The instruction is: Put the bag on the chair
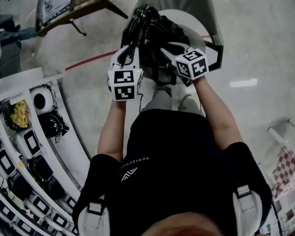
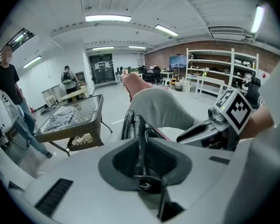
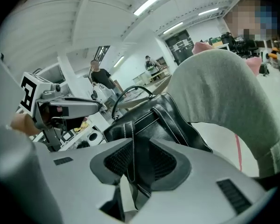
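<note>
Support: chair (image 1: 187, 1) standing on a glossy floor (image 1: 265, 43).
The black bag (image 1: 155, 33) lies on the chair's white seat, against the grey backrest. A red line (image 1: 88, 60) crosses the floor beside it.

**Layout at chair, head view**

Noted at upper centre of frame: bag (image 1: 152, 36) on seat of chair (image 1: 187, 1), chair back behind it toward top edge. Found left gripper (image 1: 130, 50) at left side of bag and right gripper (image 1: 163, 50) at right side, each clamped on a part of it. Recorded table (image 1: 71, 4) at upper left, well apart from chair. Logged curved shelving (image 1: 24, 146) along lower left, to left of person (image 1: 177, 171) at bottom centre.
</note>
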A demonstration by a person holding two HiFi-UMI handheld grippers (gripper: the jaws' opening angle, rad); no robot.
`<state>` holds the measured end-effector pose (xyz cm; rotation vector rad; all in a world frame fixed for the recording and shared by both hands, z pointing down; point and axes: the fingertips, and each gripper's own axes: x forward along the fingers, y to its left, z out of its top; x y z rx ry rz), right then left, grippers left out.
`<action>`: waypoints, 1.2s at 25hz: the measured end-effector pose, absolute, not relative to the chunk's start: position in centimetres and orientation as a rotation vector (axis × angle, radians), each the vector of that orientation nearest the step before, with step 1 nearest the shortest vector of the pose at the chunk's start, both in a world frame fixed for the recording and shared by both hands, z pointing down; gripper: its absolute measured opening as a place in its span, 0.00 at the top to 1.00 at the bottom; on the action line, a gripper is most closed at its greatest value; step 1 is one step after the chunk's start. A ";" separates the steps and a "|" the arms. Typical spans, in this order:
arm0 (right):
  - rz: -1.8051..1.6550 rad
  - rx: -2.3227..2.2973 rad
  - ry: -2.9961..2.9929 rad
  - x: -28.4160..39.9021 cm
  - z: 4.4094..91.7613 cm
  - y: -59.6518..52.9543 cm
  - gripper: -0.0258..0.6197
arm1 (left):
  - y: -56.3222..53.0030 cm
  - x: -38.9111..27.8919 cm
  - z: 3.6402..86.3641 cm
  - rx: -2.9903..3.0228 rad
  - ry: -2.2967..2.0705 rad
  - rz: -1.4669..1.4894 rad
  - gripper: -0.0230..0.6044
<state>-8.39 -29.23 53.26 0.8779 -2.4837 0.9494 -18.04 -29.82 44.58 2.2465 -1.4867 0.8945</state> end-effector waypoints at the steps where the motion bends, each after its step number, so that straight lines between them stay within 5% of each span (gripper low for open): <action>1: 0.938 0.871 -2.488 -8.5 52.9 -29.0 0.77 | -29.5 -17.8 44.5 2.250 -1.484 0.894 0.87; 9: 0.833 0.888 -2.522 -7.9 49.6 -26.6 0.86 | -26.0 -15.0 44.7 2.236 -1.434 0.872 0.92; 30: 0.648 0.854 -2.597 -5.0 44.2 -20.4 0.89 | -20.1 -8.9 44.9 2.227 -1.356 0.814 0.92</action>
